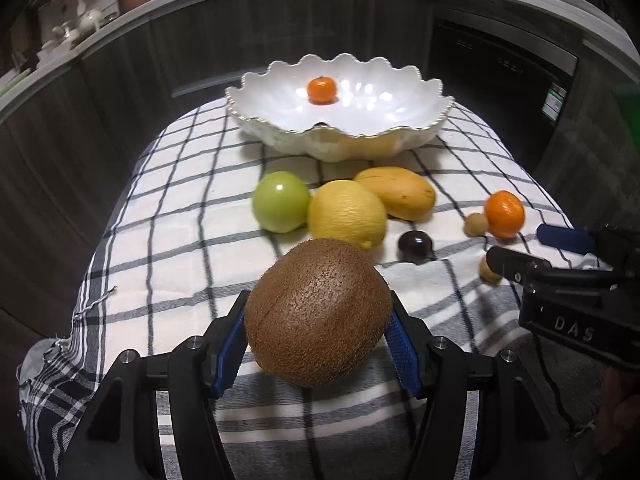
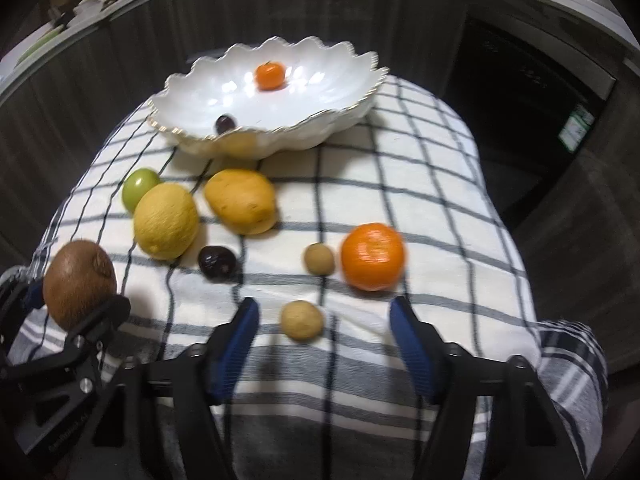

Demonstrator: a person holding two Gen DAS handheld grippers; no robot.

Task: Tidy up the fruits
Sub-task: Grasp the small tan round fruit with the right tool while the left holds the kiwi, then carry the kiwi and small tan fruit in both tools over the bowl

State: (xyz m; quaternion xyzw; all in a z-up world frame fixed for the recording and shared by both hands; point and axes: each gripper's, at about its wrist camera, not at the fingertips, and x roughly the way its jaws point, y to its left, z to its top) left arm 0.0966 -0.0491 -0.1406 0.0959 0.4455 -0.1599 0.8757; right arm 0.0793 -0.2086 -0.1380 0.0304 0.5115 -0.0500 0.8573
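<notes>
My left gripper (image 1: 318,320) is shut on a brown kiwi (image 1: 318,312), held above the near part of the checked cloth; the kiwi also shows at the left of the right wrist view (image 2: 78,282). A white scalloped bowl (image 1: 400,120) at the far end holds a tangerine (image 1: 321,89) and a dark cherry (image 2: 225,124). On the cloth lie a green apple (image 1: 281,201), a lemon (image 1: 347,213), a mango (image 1: 396,193), a dark cherry (image 1: 415,246), a tangerine (image 2: 373,256) and two small tan fruits (image 2: 319,258) (image 2: 301,319). My right gripper (image 2: 324,328) is open, its fingers either side of the nearer tan fruit.
The checked cloth (image 2: 420,184) covers a small table that drops off on all sides. Dark cabinets (image 1: 120,92) and a grey counter curve around behind. A dark appliance front (image 1: 500,92) stands at the back right.
</notes>
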